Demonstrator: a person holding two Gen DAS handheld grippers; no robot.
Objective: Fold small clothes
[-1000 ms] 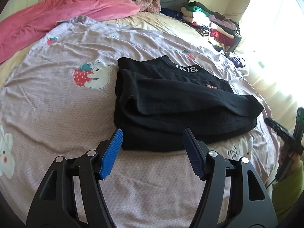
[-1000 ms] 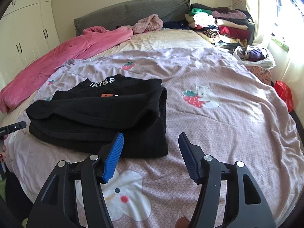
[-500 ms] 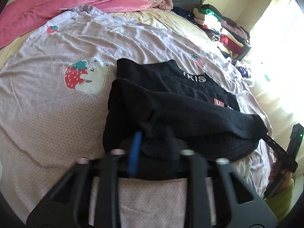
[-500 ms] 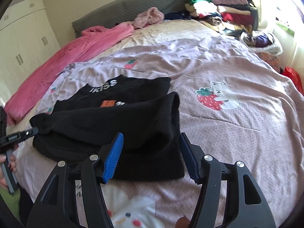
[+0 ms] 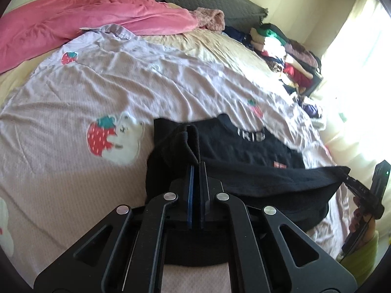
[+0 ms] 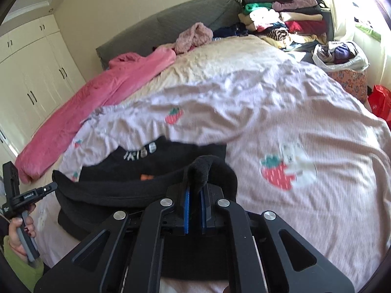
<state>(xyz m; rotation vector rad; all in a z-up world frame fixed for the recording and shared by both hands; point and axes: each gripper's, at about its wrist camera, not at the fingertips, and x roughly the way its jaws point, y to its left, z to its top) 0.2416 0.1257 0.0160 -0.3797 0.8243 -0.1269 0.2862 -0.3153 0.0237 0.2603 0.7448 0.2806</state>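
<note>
A black sweater (image 5: 244, 151) with white lettering at the neck lies folded on the lilac bedspread (image 5: 73, 171). My left gripper (image 5: 196, 168) is shut on a bunched fold at the sweater's near left corner, which stands up off the bed. In the right wrist view the same sweater (image 6: 158, 161) stretches to the left. My right gripper (image 6: 195, 190) has its jaws closing on the near right corner, and its blue pads pinch a raised hump of black cloth. The sweater's near edge hangs between the two grips.
A pink blanket (image 5: 85, 24) lies along the far left of the bed, below a grey headboard (image 6: 171, 17). A stack of folded clothes (image 6: 281, 17) and a full bag (image 6: 342, 56) stand at the far right. White wardrobes (image 6: 31, 73) line the left wall. A hand (image 6: 22, 222) grips the other handle.
Both grippers moved forward over the sweater's near edge and shut on it, the left first, then the right. The gripped corners have lifted off the bed.
</note>
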